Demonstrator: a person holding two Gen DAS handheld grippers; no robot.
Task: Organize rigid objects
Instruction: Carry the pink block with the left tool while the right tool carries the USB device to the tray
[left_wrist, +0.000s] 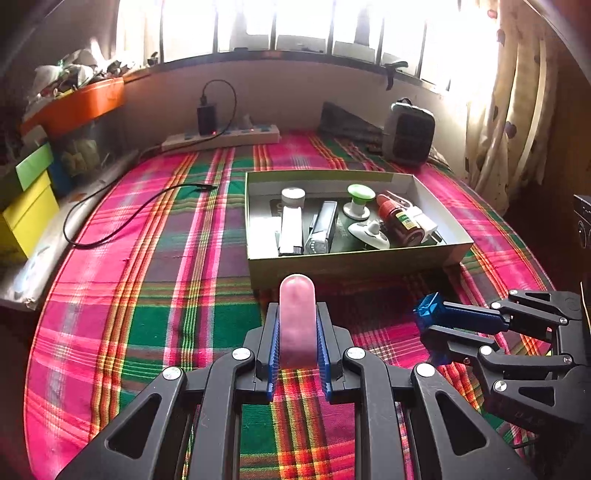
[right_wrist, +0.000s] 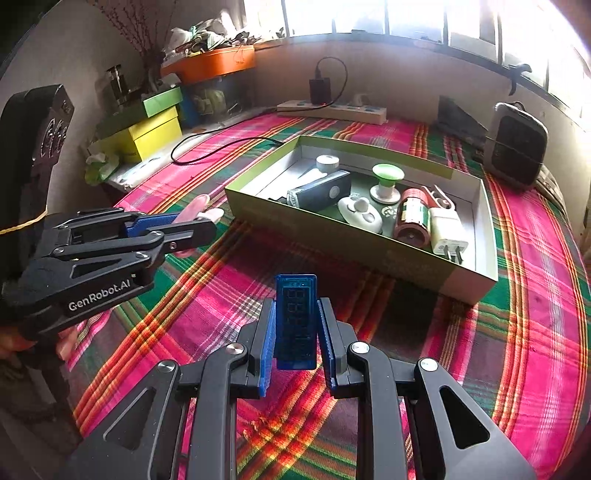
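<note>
While both tongs hang above the plaid cloth (left_wrist: 155, 258), I see my left tongs (left_wrist: 297, 325) clamped on a pink rounded piece (left_wrist: 297, 321), its tip poking past the pads. My right tongs (right_wrist: 295, 328) grip a blue translucent module (right_wrist: 296, 317) the same way. Both sit just short of the near wall of the open green box (right_wrist: 369, 251), which already holds a white charger plug (right_wrist: 447, 230), a red battery (right_wrist: 412, 218), a green-capped knob (right_wrist: 387, 177) and a dark rectangular device (right_wrist: 321, 194).
</note>
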